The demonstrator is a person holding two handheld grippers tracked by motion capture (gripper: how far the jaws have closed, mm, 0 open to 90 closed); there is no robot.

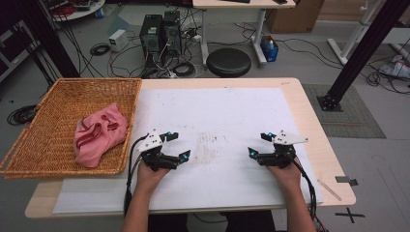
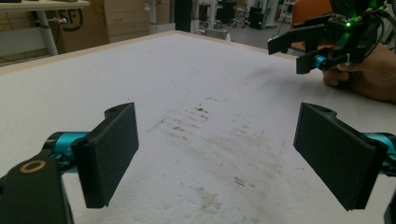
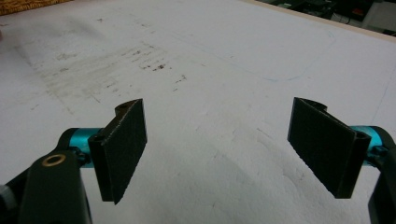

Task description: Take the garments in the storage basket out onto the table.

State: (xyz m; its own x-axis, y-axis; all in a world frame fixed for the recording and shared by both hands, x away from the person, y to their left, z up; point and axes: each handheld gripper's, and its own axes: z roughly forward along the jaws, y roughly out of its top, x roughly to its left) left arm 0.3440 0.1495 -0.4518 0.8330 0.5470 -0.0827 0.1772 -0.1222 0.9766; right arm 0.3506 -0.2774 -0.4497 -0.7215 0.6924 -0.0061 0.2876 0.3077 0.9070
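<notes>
**Both grippers empty, cloth in the basket**

We rest the left gripper (image 1: 175, 146) and right gripper (image 1: 259, 144) on the white sheet (image 1: 227, 116), jaws wide, holding nothing. The pink cloth (image 1: 99, 133) lies crumpled in the wicker basket (image 1: 43, 145). We judge the next move is a leftward reach for it.

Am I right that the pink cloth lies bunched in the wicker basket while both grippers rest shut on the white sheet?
Not quite: the left gripper and right gripper both stand open, as each gripper view shows. The pink cloth does lie bunched in the wicker basket.
</notes>
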